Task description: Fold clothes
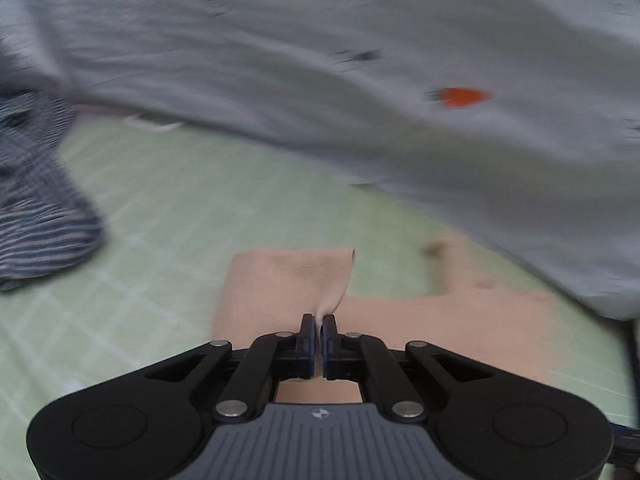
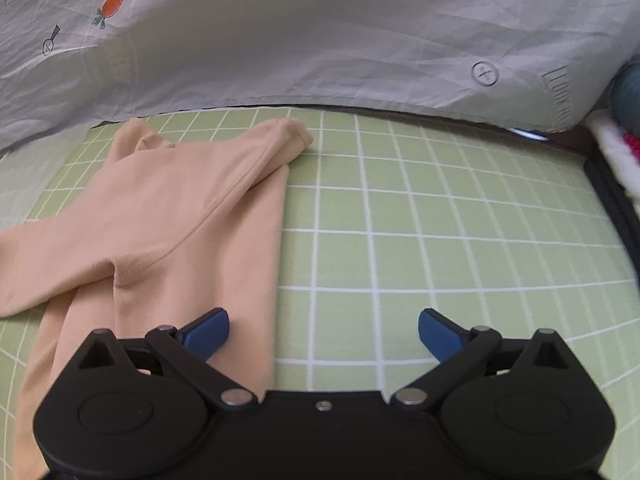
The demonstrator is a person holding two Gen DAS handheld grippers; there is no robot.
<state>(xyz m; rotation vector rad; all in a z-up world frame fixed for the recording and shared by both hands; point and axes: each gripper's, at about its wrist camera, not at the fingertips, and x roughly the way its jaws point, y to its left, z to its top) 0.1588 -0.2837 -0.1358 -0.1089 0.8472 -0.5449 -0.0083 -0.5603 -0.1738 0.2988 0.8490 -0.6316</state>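
the left gripper [image 1: 318, 322] is pinched tight on a fold of the peach garment [image 1: 280, 280], which rises in a little peak between its pads while the rest lies on the green grid-patterned sheet [image 1: 180, 208] — that view is blurred. the right gripper [image 2: 324, 330] has its blue pads [image 2: 208, 330] spread wide and grips nothing, its left pad over the garment's lower edge, its right over bare sheet. behind lies a grey carrot-print quilt [image 2: 320, 32], with a blue-striped cloth [image 1: 40, 200] off to the left wrist view's left.
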